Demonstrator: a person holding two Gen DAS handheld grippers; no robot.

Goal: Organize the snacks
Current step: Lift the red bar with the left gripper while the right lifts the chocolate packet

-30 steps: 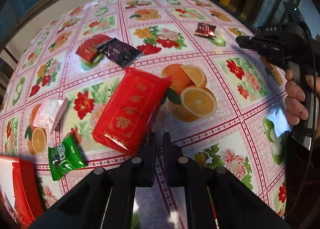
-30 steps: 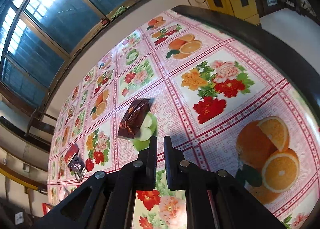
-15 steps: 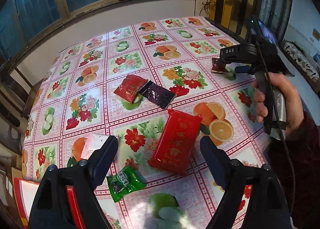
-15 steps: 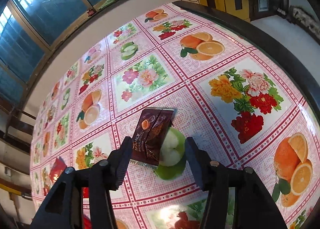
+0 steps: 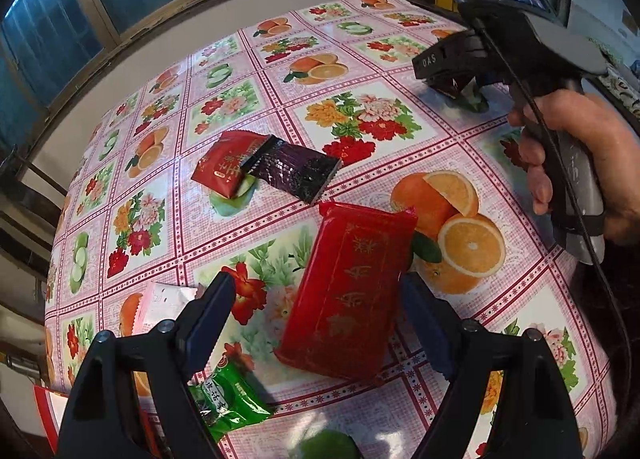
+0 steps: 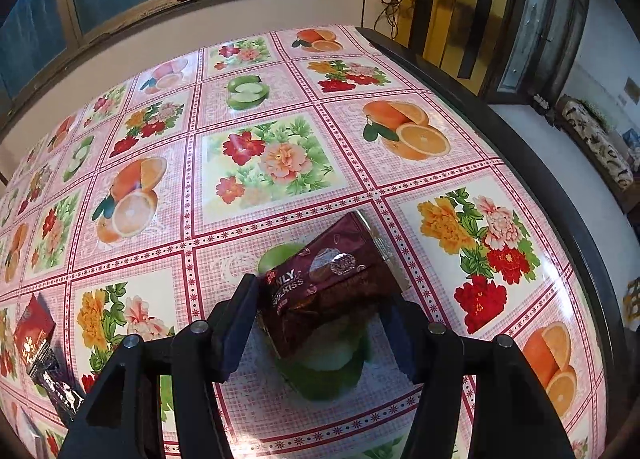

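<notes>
- Far left: a red box (image 5: 46,415) shows at the table edge; I cannot see its contents.
- White packet (image 5: 160,309) and green packet (image 5: 230,399) lie loose on the tablecloth (image 5: 360,59).
- Left gripper (image 5: 316,303) is spread wide, straddling the large red packet (image 5: 348,295), with no contact.
- Small red packet (image 5: 226,167) and purple packet (image 5: 296,171) overlap, untouched.
- Right gripper (image 6: 320,315) has just opened; the brown packet (image 6: 328,283) sits between the jaws, ungripped.
- Judgement: sorting is barely begun.

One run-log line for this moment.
left gripper: open over big red packet | right gripper: open around brown snack packet, opening
</notes>
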